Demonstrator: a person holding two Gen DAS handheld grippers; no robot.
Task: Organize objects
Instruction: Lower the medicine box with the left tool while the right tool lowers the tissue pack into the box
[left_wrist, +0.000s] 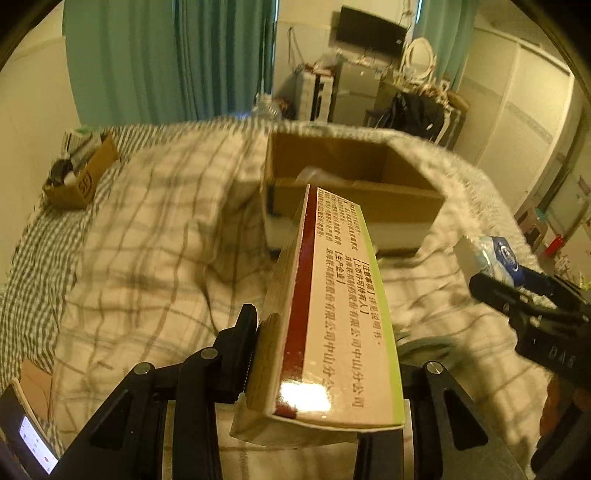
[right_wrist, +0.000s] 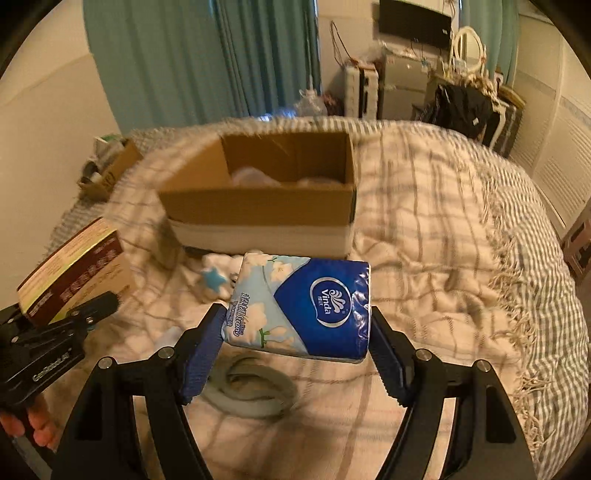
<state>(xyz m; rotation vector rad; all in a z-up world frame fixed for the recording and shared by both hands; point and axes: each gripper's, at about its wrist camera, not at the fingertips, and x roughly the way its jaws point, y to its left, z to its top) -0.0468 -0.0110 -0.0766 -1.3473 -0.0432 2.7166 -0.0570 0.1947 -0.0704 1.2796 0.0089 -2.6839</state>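
At about nine o'clock in the left wrist view, a small cardboard box (left_wrist: 83, 173) is sitting near the edge of the bed (left_wrist: 155, 236), holding what looks like a dark round item and some pale packets that are too blurred to name. Moving toward the centre, the left claw (left_wrist: 325, 354) is pinching a long medicine carton (left_wrist: 328, 317) by its near end, with the far end pointing toward twelve o'clock at the large open cardboard box (left_wrist: 354, 206). That box is resting on the checked blanket, and inside it something pale and crinkled, perhaps plastic or tissue, is lying along the bottom; its exact contents cannot be made out. Because the carton is being held only at one end, it is at risk of pivoting or slipping between the pads as it travels, and its leading corner could be catching the near wall of the box and tipping it on the soft bedding. At three o'clock the right claw (right_wrist: 295, 343) is squeezing a blue Vinda tissue pack (right_wrist: 306, 306) from both sides, hovering above the blanket just short of the box. The soft pack is likely deforming under the grip, so it could be sliding out. Both claws are heading for one opening and may be colliding there. A grey looped cord (right_wrist: 251, 387) is lying on the blanket beneath the right claw.
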